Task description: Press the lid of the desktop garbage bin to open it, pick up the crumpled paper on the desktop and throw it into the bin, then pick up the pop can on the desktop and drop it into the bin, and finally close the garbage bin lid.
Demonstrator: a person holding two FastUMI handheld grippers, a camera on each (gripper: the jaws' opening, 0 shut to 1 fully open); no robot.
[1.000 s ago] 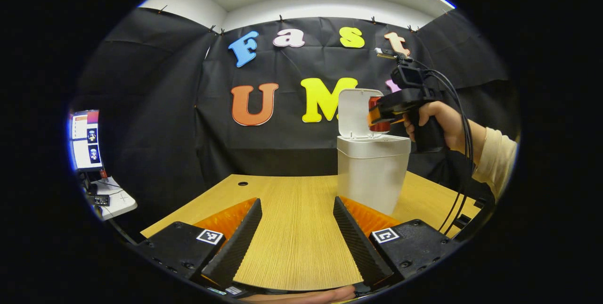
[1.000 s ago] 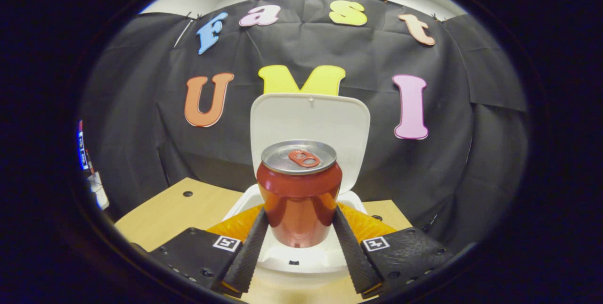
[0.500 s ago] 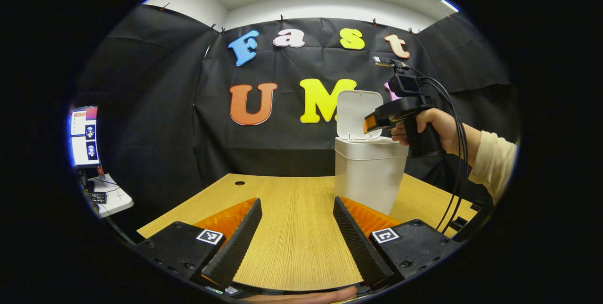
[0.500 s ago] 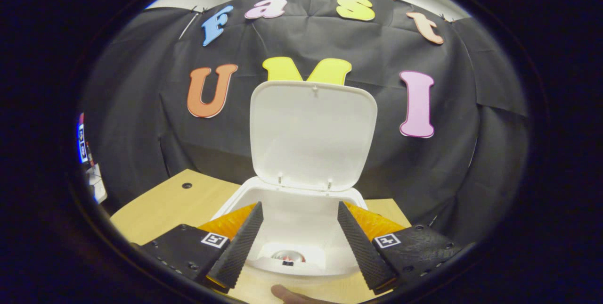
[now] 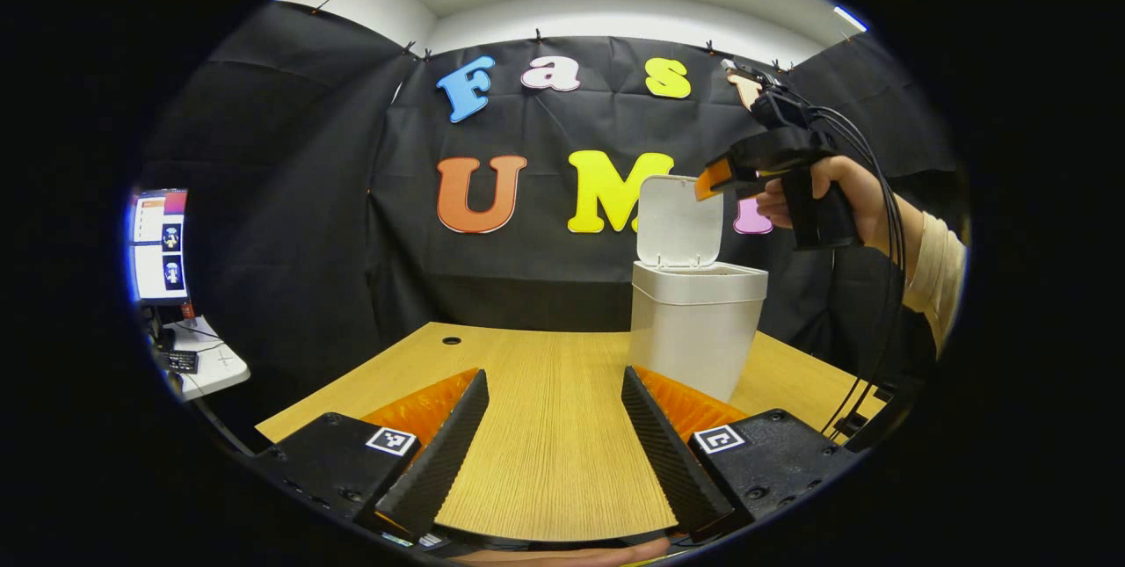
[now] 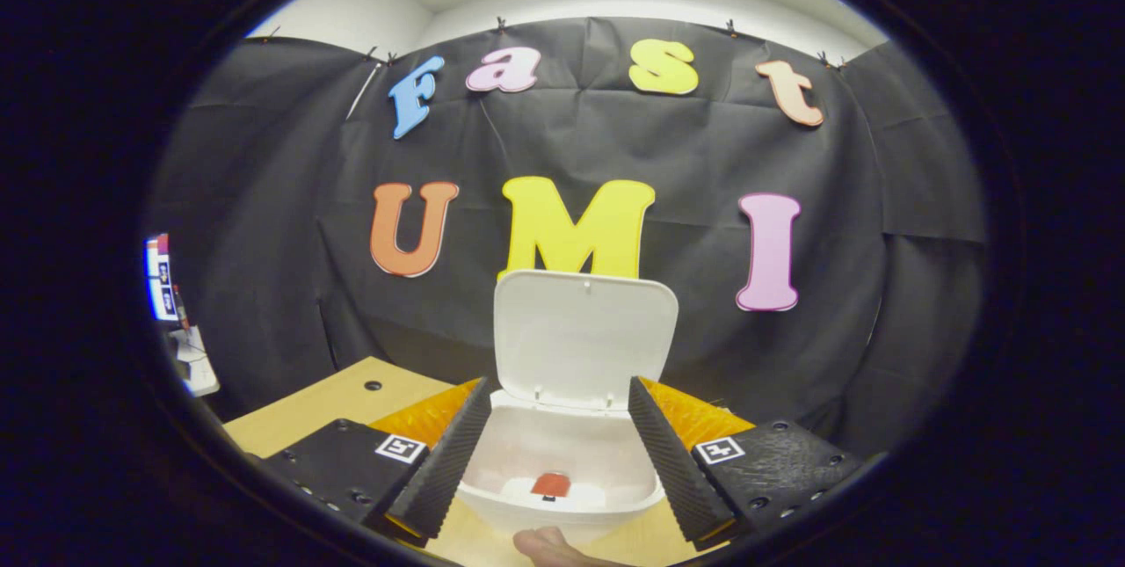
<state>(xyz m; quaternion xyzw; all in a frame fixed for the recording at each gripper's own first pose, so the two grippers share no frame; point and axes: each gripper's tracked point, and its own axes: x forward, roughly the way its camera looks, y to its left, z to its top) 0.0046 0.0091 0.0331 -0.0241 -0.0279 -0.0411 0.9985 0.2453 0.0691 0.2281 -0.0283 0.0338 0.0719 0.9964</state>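
The can [image 6: 551, 484] lies down inside the bin [image 5: 694, 334], a red patch at its bottom, so what remains is closing the lid [image 6: 584, 336], which stands upright behind the opening. The right gripper [image 6: 555, 448] hangs above the bin with jaws spread and nothing in them; I judge it should reach over the lid's top edge, tip it forward, and press down squarely near the front until it latches. The left gripper [image 5: 552, 439] rests low over the desk [image 5: 545, 426], also spread and empty, well placed to steady the bin.
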